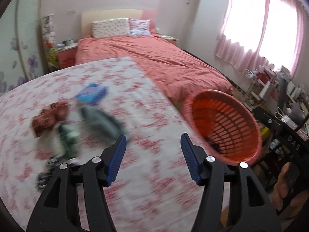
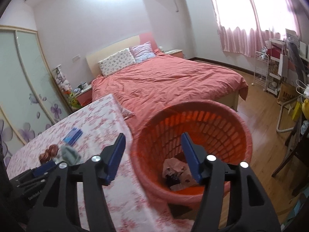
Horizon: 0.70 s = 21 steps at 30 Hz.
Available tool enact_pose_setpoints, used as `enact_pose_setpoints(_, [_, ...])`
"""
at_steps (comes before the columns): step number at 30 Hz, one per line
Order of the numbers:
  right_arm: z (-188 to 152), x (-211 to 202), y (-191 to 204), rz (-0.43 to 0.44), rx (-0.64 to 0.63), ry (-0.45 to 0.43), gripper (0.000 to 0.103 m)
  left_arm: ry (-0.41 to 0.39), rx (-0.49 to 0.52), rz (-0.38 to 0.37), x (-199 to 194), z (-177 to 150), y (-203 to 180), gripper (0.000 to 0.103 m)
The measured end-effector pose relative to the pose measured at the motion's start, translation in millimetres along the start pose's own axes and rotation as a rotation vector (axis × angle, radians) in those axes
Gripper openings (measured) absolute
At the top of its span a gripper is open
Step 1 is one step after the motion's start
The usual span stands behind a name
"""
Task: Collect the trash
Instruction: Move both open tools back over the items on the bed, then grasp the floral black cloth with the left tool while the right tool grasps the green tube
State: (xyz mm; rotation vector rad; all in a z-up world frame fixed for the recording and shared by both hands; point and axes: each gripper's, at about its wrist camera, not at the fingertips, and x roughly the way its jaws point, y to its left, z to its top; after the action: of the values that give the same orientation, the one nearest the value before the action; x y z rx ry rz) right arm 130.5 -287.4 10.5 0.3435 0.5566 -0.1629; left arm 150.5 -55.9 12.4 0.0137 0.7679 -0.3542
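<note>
Several pieces of trash lie blurred on the floral tablecloth in the left wrist view: a blue packet (image 1: 91, 94), a brown wrapper (image 1: 50, 118), a grey-green crumpled piece (image 1: 102, 123) and a pale green one (image 1: 67, 135). My left gripper (image 1: 153, 158) is open over the cloth to their right, with nothing between its pads. An orange slotted basket (image 1: 231, 123) stands beside the table's right edge. My right gripper (image 2: 153, 156) is open and empty above the basket's (image 2: 193, 103) near-left rim. Crumpled pink and dark trash (image 2: 177, 171) lies at the basket's bottom.
A bed with a salmon cover (image 2: 164, 83) stands behind the table (image 2: 92, 119) and basket. Wooden floor (image 2: 260, 135), a chair and cluttered shelves (image 2: 276, 71) fill the right. A person's hand (image 1: 285, 189) shows at the lower right of the left wrist view.
</note>
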Motion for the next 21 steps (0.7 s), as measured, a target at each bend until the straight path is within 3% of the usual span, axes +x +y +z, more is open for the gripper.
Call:
enact_pose_setpoints(7, [-23.4, -4.8, 50.1, 0.038, -0.077, 0.034, 0.068, -0.035, -0.067, 0.128, -29.4, -25.1, 70.1, 0.069])
enact_pose_setpoints(11, [-37.4, -3.6, 74.3, 0.055, -0.121, 0.063, 0.068, -0.034, -0.11, 0.161, -36.8, -40.7, 106.9, 0.069])
enact_pose_setpoints(16, [-50.3, -0.4, 94.4, 0.072, -0.147, 0.101, 0.068, -0.013, -0.122, 0.17, -33.3, -52.9, 127.4, 0.069])
enact_pose_setpoints(21, [-56.5, -0.6, 107.9, 0.075, -0.17, 0.117, 0.068, 0.023, -0.098, 0.132, -20.7, -58.0, 124.5, 0.069])
